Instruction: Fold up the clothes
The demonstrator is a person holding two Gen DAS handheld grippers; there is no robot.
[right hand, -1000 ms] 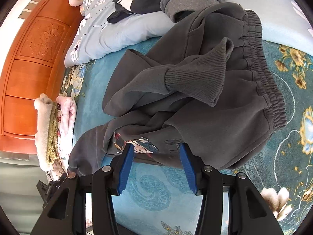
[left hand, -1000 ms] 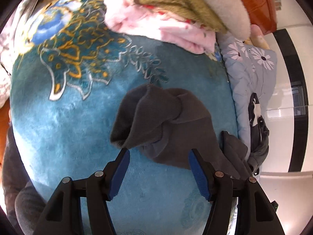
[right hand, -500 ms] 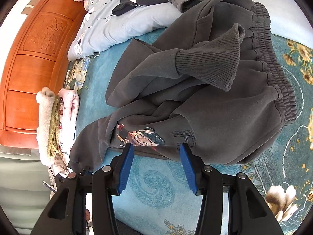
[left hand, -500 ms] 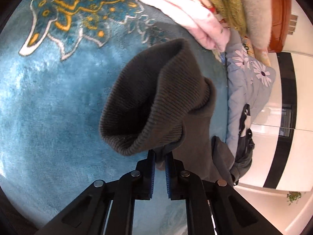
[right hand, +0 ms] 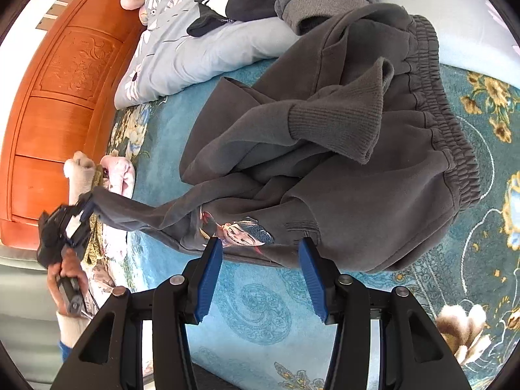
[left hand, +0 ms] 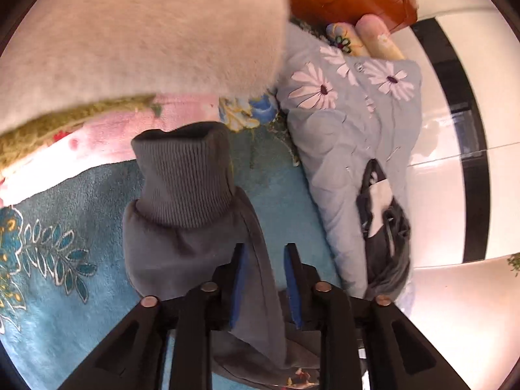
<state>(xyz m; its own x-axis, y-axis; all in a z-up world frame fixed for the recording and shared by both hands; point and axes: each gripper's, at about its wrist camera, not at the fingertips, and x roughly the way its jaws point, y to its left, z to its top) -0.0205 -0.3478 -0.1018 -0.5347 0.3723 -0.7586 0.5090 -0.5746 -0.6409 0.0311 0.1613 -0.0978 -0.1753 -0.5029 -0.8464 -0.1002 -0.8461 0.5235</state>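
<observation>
Sleeve (left hand: 182, 195) now dragging out sideways, left gripper (left hand: 265, 279) slackening, fabric between parted fingers; right gripper (right hand: 260, 273) hovering wide at sweatshirt (right hand: 357, 195) hem.

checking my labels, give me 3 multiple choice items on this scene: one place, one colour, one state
1. The sweatshirt lies on: A a wood floor; B a teal blanket; C a chair.
2. The pads of the right gripper are: A red; B blue; C yellow.
3. The right gripper is: A open; B shut on a cuff; C shut on the hem.

Answers: B, teal patterned pile shows around the garment; B, both pads are plainly blue; A, its jaws stand wide apart with nothing between them.
</observation>
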